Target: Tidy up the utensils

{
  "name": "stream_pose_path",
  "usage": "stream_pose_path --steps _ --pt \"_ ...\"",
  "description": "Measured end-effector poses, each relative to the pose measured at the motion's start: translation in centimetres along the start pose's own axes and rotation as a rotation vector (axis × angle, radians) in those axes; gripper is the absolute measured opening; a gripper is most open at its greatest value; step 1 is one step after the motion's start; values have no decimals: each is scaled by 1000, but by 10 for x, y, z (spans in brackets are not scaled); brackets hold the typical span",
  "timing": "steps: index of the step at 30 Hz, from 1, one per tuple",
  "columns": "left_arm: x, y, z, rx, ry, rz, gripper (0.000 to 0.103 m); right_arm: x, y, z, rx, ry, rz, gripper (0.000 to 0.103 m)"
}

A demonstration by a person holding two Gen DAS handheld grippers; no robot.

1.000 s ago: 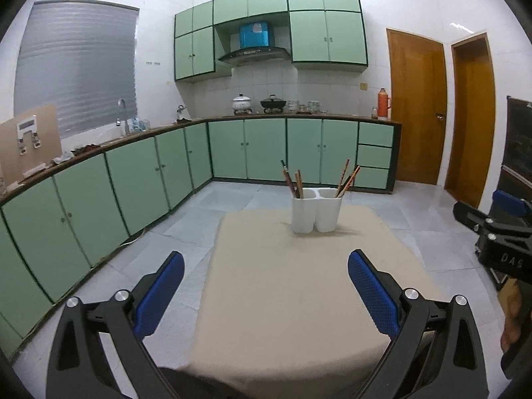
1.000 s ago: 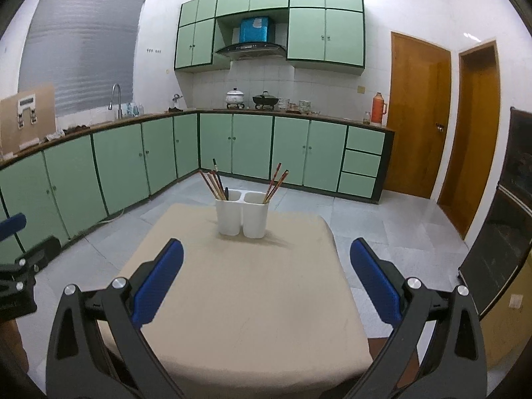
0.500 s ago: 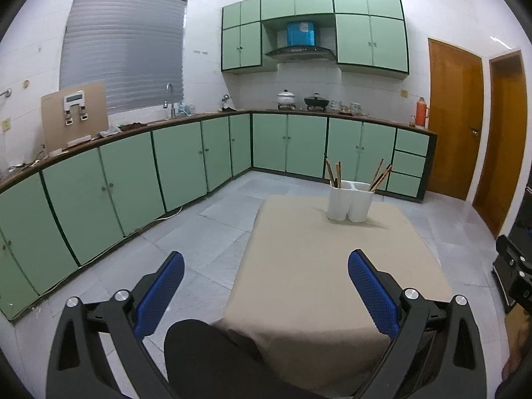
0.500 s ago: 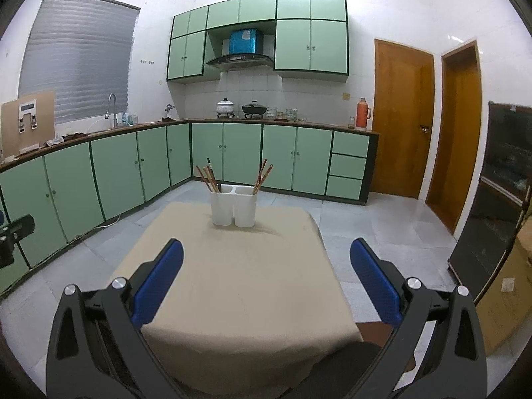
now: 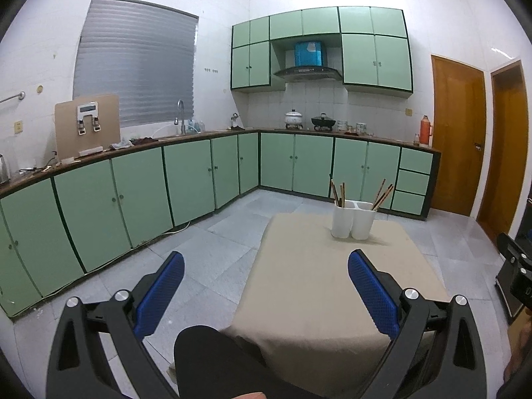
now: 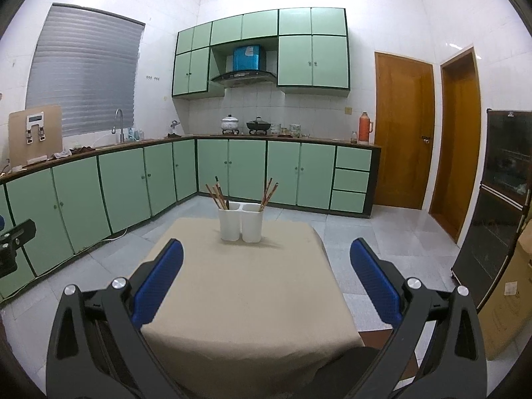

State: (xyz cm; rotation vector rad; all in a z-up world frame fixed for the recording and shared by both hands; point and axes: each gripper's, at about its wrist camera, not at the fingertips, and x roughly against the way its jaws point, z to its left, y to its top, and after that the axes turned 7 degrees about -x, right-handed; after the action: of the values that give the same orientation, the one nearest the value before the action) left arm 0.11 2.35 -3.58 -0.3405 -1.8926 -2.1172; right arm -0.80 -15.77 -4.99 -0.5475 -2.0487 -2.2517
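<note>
A white two-compartment holder stands at the far end of a table with a beige cloth. Wooden chopsticks stand in its left compartment and in its right compartment; they also show in the left wrist view. My left gripper is open and empty, held back from the table's near left corner. My right gripper is open and empty above the table's near end.
Green cabinets run along the left and back walls. A black glass-door cabinet and a cardboard box stand at the right. The person's dark-clothed knee is at the table's near edge. Tiled floor surrounds the table.
Both grippers have pulled back and away from the table. The left view has swung leftward, so the holder sits further right and smaller. Both stay open.
</note>
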Motion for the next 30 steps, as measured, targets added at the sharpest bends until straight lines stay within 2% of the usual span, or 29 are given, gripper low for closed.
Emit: stream_pose_path --steps 16,30 --pt "-2 -2 2 15 -9 -12 97 3 -3 1 -6 -7 -26 97" --pt "3 -3 1 11 -1 -35 97 1 -5 -2 -12 -6 -12 97"
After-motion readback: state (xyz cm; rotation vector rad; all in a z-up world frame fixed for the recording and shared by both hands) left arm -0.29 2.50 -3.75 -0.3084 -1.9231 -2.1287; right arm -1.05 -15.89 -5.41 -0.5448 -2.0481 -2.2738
